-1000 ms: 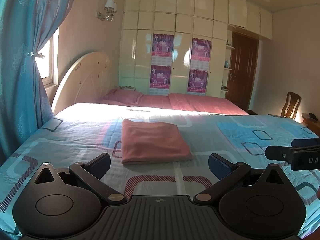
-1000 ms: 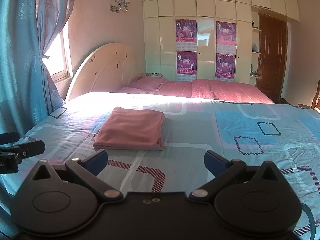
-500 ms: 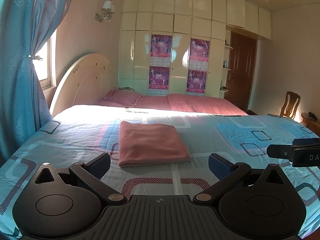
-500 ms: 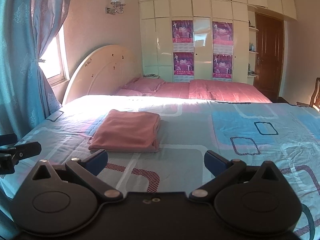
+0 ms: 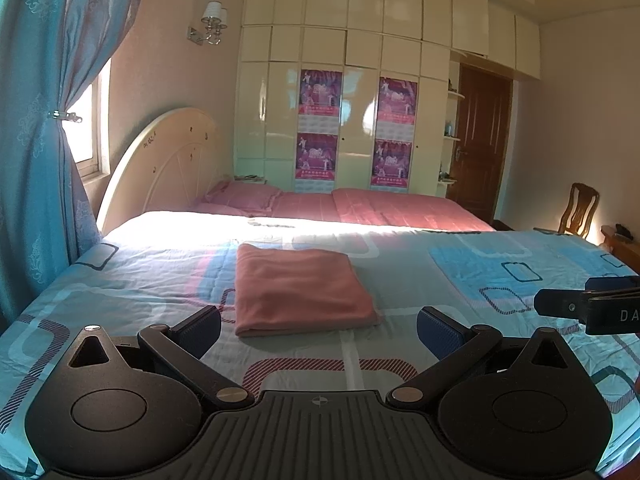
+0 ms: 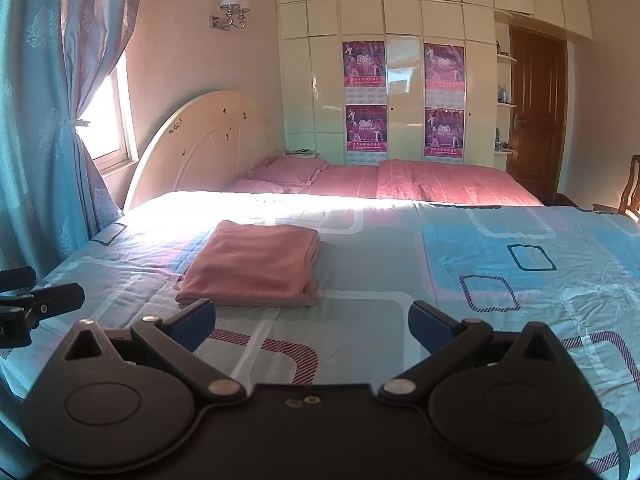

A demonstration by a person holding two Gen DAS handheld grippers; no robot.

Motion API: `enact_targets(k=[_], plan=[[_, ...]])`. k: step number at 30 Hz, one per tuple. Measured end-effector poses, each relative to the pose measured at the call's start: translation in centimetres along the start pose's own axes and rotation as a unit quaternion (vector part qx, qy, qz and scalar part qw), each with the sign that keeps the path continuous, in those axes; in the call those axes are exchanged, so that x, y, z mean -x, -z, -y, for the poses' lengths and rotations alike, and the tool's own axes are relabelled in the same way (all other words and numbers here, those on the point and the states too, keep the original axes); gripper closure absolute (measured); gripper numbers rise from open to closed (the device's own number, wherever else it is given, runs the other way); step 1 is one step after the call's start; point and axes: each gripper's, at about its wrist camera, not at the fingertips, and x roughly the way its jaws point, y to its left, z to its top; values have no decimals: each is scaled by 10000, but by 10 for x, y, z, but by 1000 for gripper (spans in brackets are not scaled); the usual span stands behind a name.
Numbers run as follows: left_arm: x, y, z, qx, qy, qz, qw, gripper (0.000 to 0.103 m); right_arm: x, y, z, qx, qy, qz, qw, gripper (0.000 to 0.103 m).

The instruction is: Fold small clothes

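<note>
Turquoise bedsheet [image 5: 132, 280], printed with rounded squares in grey, blue and pink, fills the near half of both views and is the surface the work happens on. Beyond it lies a pink quilt [image 5: 400, 206] with pillows, a cream arched headboard [image 5: 168, 160], and a wall of cream wardrobe doors [image 5: 360, 92] carrying purple posters. A blue curtain [image 5: 36, 140] hangs tied back at the window on the left.

On the sheet, roughly central and ahead of both tools, rests the pink garment [image 5: 300, 288]. It lies as a neat flat rectangle, several layers thick, with the stacked fold edges showing along its right side in the right wrist view [image 6: 256, 266]. Nothing touches it.

Left gripper [image 5: 319, 330] hovers above the sheet just short of the garment's near edge, its blue-padded jaws spread wide and empty. Right gripper [image 6: 311, 320] sits likewise, jaws spread wide with nothing between them, the garment off to its front left. Each tool's tip appears at the edge of the other's view, so the two are held side by side, apart from the cloth.

Judging by this, the folding of this piece looks finished: edges are squared and no sleeve or loose flap shows. No other small clothes are visible on the bed, so whether more remain cannot be told from here.
</note>
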Motion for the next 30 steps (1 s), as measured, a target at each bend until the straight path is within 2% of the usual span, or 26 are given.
enact_targets(k=[30], plan=[[0,-1,-4,33,29,23,10000,0,0,0,-5,53,-19,12,10000,1]])
